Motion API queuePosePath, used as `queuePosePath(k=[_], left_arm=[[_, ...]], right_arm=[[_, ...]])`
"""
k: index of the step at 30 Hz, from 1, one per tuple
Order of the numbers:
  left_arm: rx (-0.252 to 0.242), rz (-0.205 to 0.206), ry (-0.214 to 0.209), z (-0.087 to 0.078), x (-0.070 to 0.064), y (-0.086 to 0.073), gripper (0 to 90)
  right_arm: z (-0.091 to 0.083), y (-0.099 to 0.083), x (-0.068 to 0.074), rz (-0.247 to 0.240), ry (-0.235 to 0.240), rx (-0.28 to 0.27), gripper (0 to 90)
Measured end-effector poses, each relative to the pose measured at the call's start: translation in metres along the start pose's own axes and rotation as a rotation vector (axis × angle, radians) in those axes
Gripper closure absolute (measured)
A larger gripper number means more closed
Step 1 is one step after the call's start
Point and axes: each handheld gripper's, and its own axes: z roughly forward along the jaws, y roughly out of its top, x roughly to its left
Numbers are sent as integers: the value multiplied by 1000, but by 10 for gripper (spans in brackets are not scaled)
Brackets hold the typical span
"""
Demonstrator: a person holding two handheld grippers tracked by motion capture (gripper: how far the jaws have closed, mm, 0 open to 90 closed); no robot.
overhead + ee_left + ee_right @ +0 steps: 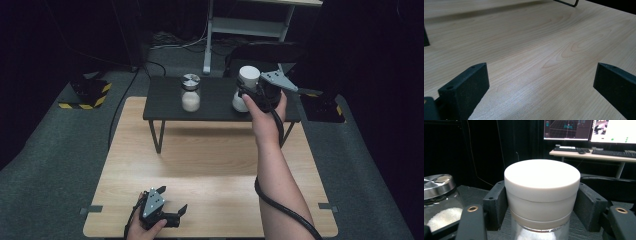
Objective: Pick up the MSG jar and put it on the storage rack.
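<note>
A jar with a white lid [248, 76] and white grains inside stands on the right part of a low black shelf [165, 102]. My right gripper [247, 92] is shut on that jar, one jaw pressed on each side of the white lid [541, 182]. A second glass jar with a silver lid [190, 92] holds white grains and stands to the left, apart from the first; its edge shows in the right gripper view [439, 200]. My left gripper [173, 199] rests open near the front edge of the wooden table [210, 160], with bare wood between its jaws [541, 85].
The black shelf stands on thin metal legs [157, 135] at the far end of the wooden table. Behind it are a dark chair [265, 52] and a white desk frame [247, 25]. A desk with monitors and keyboards [594, 152] lies farther back.
</note>
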Motion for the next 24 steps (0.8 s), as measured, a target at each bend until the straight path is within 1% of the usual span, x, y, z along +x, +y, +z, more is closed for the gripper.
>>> queuePosePath(k=[5, 8, 13, 18, 20, 24], left_arm=[[-2, -3, 1, 0, 0, 0, 2], [-2, -8, 1, 0, 0, 0, 2], [-1, 0, 1, 0, 0, 0, 2], [0, 2, 2, 0, 0, 0, 2], [1, -5, 2, 0, 0, 0, 2], [0, -5, 2, -1, 0, 0, 2]], right_arm=[[3, -3, -1, 0, -4, 5, 340], [4, -7, -2, -4, 0, -8, 340], [2, -11, -3, -16, 1, -19, 339], [2, -11, -2, -20, -1, -17, 338], [2, -11, -2, -21, -1, -15, 338], [2, -10, -2, -16, -2, -13, 335]])
